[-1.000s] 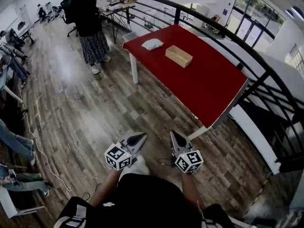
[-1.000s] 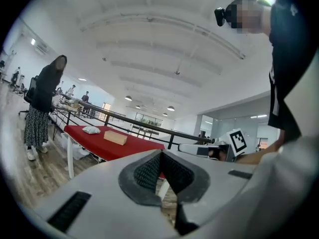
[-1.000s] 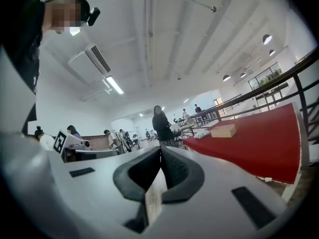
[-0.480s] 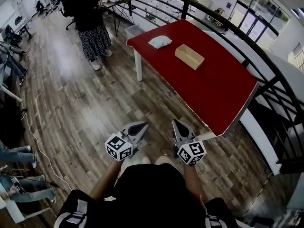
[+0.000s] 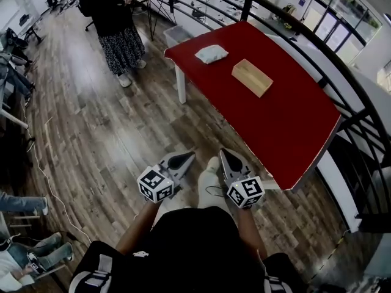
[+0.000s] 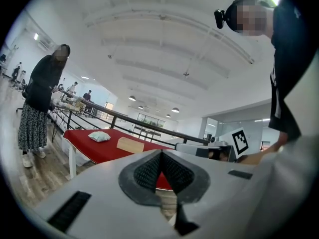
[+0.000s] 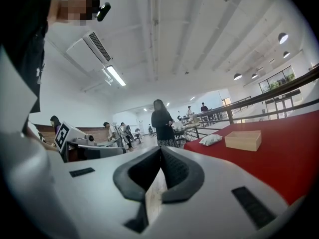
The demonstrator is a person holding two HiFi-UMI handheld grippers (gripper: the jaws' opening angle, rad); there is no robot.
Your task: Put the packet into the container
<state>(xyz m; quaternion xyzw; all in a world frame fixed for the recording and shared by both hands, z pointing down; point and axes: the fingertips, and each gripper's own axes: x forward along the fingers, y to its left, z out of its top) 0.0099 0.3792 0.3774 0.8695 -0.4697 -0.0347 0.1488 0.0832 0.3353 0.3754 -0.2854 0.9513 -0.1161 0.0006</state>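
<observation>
While a person [image 5: 113, 23] is standing left of the red table [image 5: 287, 121], the left gripper [image 5: 186, 156] and right gripper [image 5: 225, 154] are hovering short of the table's near edge, both with jaws pressed together on nothing. The white packet [image 5: 211, 54] is lying at the table's far end, and the wooden container [image 5: 252, 77] is sitting near its right, apart.

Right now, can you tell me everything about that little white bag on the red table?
The packet is a small white bag, puffy like a pillow. It looks soft and a bit crumpled, maybe plastic. It lies flat on the red table, near the far corner, touching only the tabletop. The tan box sits beside it with a gap between them. Nothing holds it.
</observation>
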